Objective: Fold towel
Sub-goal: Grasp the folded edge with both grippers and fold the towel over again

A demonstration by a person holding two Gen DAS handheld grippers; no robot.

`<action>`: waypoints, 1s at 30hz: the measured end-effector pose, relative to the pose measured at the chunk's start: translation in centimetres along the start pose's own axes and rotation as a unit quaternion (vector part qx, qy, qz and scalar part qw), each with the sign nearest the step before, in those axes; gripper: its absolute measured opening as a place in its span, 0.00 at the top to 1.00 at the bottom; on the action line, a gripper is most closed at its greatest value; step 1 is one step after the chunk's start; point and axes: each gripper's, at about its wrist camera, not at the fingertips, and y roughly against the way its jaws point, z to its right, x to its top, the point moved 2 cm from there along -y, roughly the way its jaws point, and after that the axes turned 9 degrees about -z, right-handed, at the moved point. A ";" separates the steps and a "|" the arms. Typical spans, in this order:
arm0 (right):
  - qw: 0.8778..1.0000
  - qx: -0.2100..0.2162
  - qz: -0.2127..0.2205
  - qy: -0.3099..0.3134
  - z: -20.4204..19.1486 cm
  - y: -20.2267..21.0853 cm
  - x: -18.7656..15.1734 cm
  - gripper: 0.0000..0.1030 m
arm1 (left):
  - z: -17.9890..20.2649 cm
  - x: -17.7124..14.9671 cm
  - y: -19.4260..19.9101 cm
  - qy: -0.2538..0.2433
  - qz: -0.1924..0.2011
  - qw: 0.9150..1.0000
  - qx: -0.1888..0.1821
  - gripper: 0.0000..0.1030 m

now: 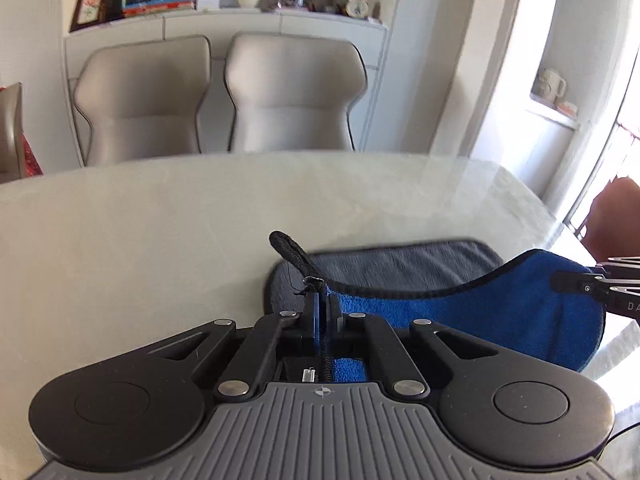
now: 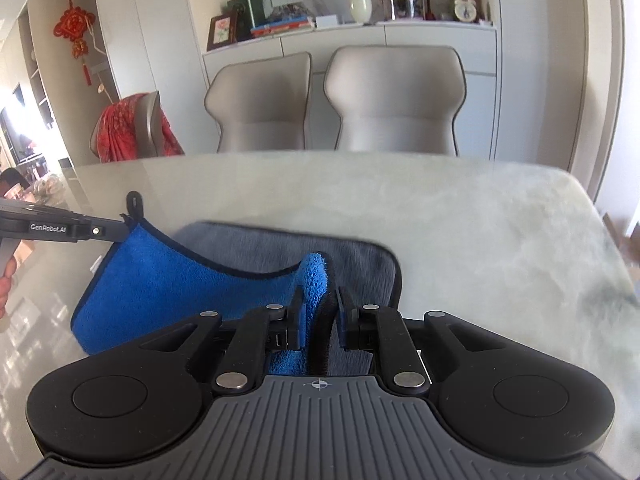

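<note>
Both wrist cams close, facing chairs [image 1: 224, 96]; share towel [image 1: 480, 304].

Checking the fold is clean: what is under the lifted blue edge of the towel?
Under the raised blue edge, the towel's grey side lies flat on the table. The blue flap hides the rest of it.

My left gripper [image 2: 120, 226], seen to the left of my right tool, carries white lettering "GenRobot.AI" on its side. My right gripper [image 1: 560, 282], seen at the right edge, shows only the letters "DA", cut off.
</note>
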 end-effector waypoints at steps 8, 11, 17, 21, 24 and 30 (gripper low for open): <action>1.000 -0.010 -0.018 -0.019 1.8 -3.8 1.8 0.83 | -1.6 2.0 -2.8 0.018 -0.007 1.000 0.017 0.98; 0.998 -0.030 -0.050 -0.011 2.2 -6.0 1.4 0.80 | -1.3 2.0 -4.6 0.009 -0.022 0.999 0.022 0.98; 0.998 -0.021 -0.055 -0.033 3.0 -6.6 0.9 0.64 | -1.6 1.6 -5.7 0.012 -0.026 0.999 0.029 0.98; 0.996 0.014 -0.065 -0.056 3.7 -6.7 1.0 0.59 | -1.5 1.1 -5.6 0.007 -0.027 0.999 0.034 0.98; 0.995 0.004 -0.081 -0.063 3.9 -7.1 0.6 0.57 | -1.4 1.0 -6.0 0.007 -0.033 0.999 0.034 0.98; 0.993 0.050 -0.067 -0.083 3.7 -6.4 0.5 0.56 | -1.4 0.6 -6.4 0.026 -0.050 0.998 0.011 0.90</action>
